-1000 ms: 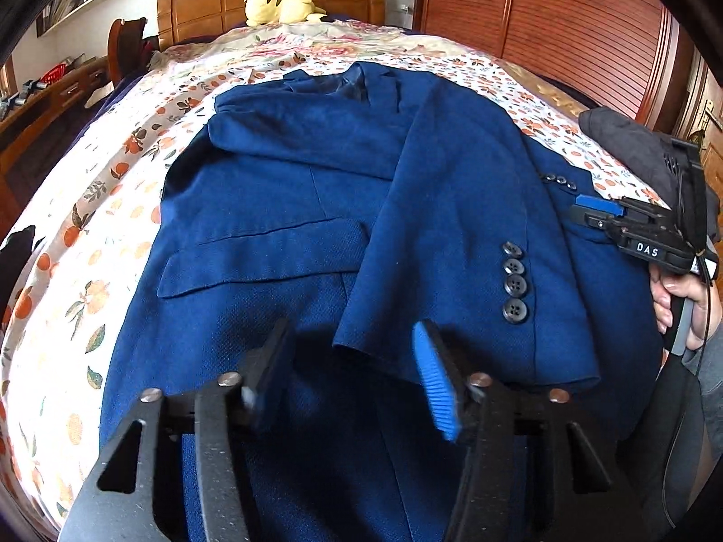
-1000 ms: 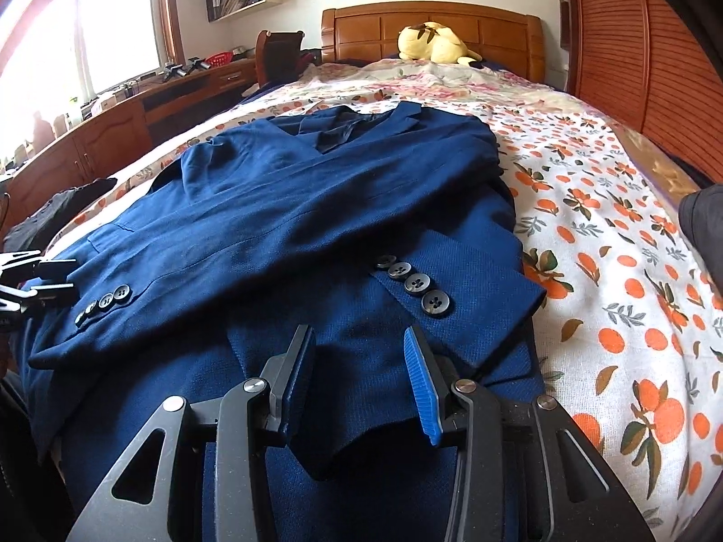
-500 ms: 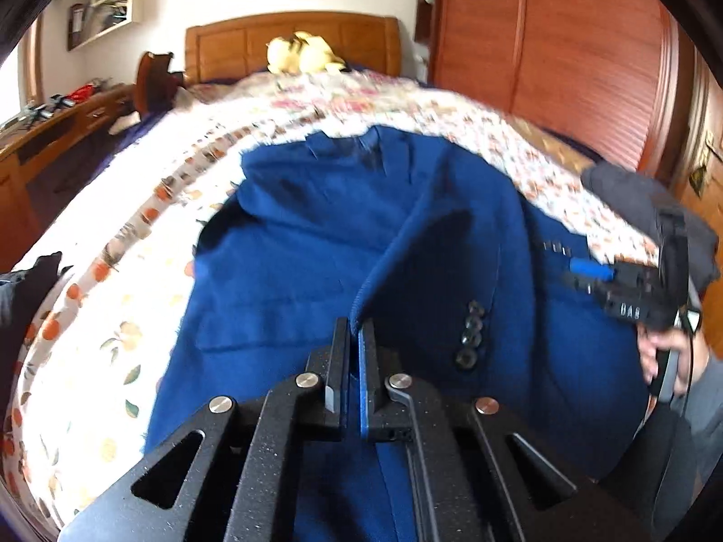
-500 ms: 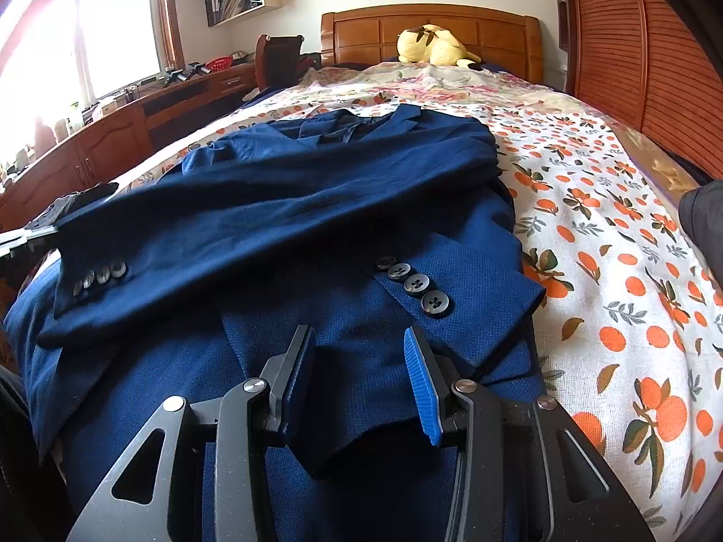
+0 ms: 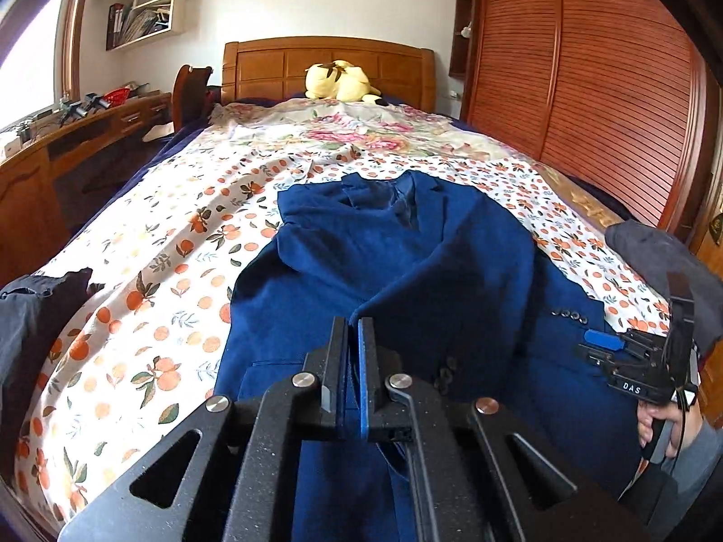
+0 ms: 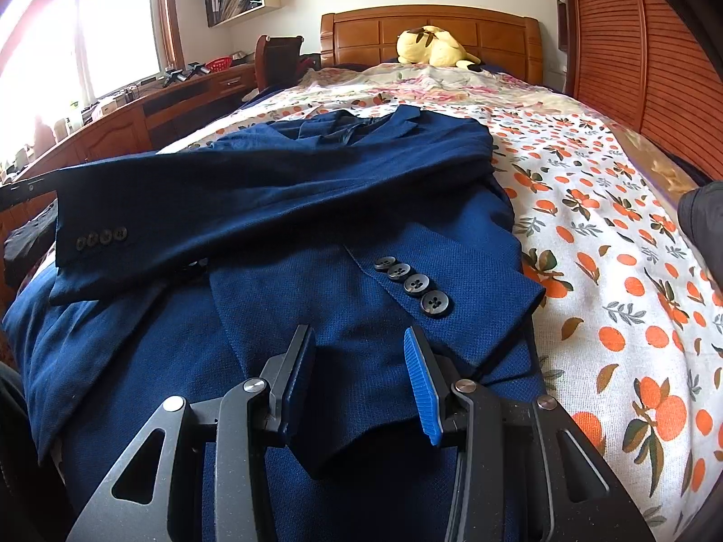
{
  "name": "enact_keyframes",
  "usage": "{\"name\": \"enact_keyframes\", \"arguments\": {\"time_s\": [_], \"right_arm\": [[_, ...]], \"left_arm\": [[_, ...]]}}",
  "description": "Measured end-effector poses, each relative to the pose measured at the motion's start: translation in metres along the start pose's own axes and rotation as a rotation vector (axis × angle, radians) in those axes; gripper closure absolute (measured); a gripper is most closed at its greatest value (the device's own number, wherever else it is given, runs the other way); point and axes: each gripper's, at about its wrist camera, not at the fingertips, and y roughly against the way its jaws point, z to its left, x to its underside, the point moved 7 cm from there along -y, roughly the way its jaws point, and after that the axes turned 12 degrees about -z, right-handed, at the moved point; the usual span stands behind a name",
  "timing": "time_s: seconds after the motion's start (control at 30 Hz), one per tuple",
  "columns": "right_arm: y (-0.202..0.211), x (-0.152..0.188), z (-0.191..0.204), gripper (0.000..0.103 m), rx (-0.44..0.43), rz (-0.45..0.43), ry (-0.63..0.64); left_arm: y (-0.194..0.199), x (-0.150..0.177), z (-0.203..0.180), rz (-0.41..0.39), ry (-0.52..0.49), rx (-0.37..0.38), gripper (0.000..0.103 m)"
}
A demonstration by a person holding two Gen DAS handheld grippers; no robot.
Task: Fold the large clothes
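Jacket [image 5: 406,280] on bed [image 5: 171,235], navy, front up, collar toward headboard, hem nearest the cameras. Left hand-held gripper [image 5: 352,338] pressed together on sleeve cuff [image 5: 361,311], cuff raised off the jacket body, sleeve tented from shoulder to pinch point. Right hand-held gripper [image 6: 361,375] spread, hovering over other sleeve [image 6: 406,298], nothing pinched; that sleeve flat across the front, four buttons [image 6: 411,284] showing.

Step in hand, as judged: carry lifted sleeve across and lay it on the body.
- Keep pinch close to cuff edge; slip likely if only a thin fold is held.
- Lift just enough to clear cloth below; avoid dragging the front panel along.
- Lay sleeve straight from the shoulder, no twist, cuff inside the jacket outline.
- Right hand-held gripper free to pin the body or smooth the flat sleeve.

Containers: none in use. Wall shelves [image 5: 144,13] hold files and papers. Red basket [image 6: 217,63] on bench [image 6: 135,113]; contents not clear.
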Motion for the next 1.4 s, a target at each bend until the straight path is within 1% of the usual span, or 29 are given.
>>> {"name": "enact_keyframes", "arguments": {"time_s": [0.03,0.07,0.1,0.13,0.17,0.23,0.27,0.3,0.37,0.4,0.5,0.63,0.7,0.8,0.93,1.07,1.2,1.4], "right_arm": [[0.000,0.000,0.000,0.061,-0.001,0.000,-0.001],[0.000,0.000,0.000,0.061,-0.001,0.000,-0.001],[0.000,0.000,0.000,0.061,-0.002,-0.001,-0.002],[0.000,0.000,0.000,0.061,-0.004,-0.001,-0.004],[0.000,0.000,0.001,0.061,-0.004,-0.002,-0.006],[-0.001,0.000,0.001,0.060,-0.006,-0.003,-0.009],[-0.001,0.000,0.001,0.060,-0.006,-0.003,-0.011],[-0.001,0.000,0.001,0.060,-0.007,-0.003,-0.012],[-0.001,-0.001,0.000,0.060,-0.013,-0.003,-0.018],[-0.001,-0.001,0.000,0.060,-0.016,-0.003,-0.022],[-0.002,-0.001,0.001,0.059,-0.020,-0.002,-0.028],[-0.003,-0.001,0.001,0.058,-0.030,-0.001,-0.032],[-0.003,-0.001,0.001,0.057,-0.033,-0.001,-0.035],[-0.003,-0.001,0.002,0.057,-0.033,-0.001,-0.035],[-0.004,-0.001,0.002,0.057,-0.033,-0.001,-0.035],[-0.004,-0.001,0.003,0.056,-0.036,0.000,-0.036],[-0.004,0.000,0.002,0.055,-0.042,0.000,-0.041],[-0.002,0.001,0.001,0.054,-0.058,-0.001,-0.048]], "left_arm": [[-0.001,0.000,-0.001,-0.003,-0.008,-0.014,0.097],[0.000,-0.001,-0.001,-0.010,-0.017,-0.027,0.093],[0.000,-0.002,-0.001,-0.018,-0.025,-0.033,0.082],[0.001,-0.004,-0.001,-0.031,-0.027,-0.032,0.075],[0.002,-0.005,-0.001,-0.043,-0.021,-0.026,0.063],[0.004,-0.008,-0.001,-0.054,-0.011,-0.016,0.047],[0.006,-0.008,0.000,-0.064,-0.005,-0.012,0.028],[0.007,-0.009,0.000,-0.070,0.003,-0.006,0.018],[0.010,-0.008,0.000,-0.059,0.033,0.024,0.018],[0.013,-0.007,-0.001,-0.056,0.040,0.028,0.018],[0.026,-0.002,0.000,-0.062,0.018,-0.008,0.018],[0.045,0.008,0.009,-0.028,0.044,0.002,0.018],[0.057,0.012,0.017,-0.022,0.033,-0.017,0.018],[0.074,0.018,0.032,-0.015,-0.018,-0.086,0.018],[0.091,0.025,0.051,-0.006,-0.017,-0.128,0.018],[0.098,0.035,0.067,0.010,-0.006,-0.158,0.018],[0.097,0.046,0.076,0.027,0.008,-0.167,0.018],[0.082,0.068,0.086,0.077,0.035,-0.178,0.018]]}}
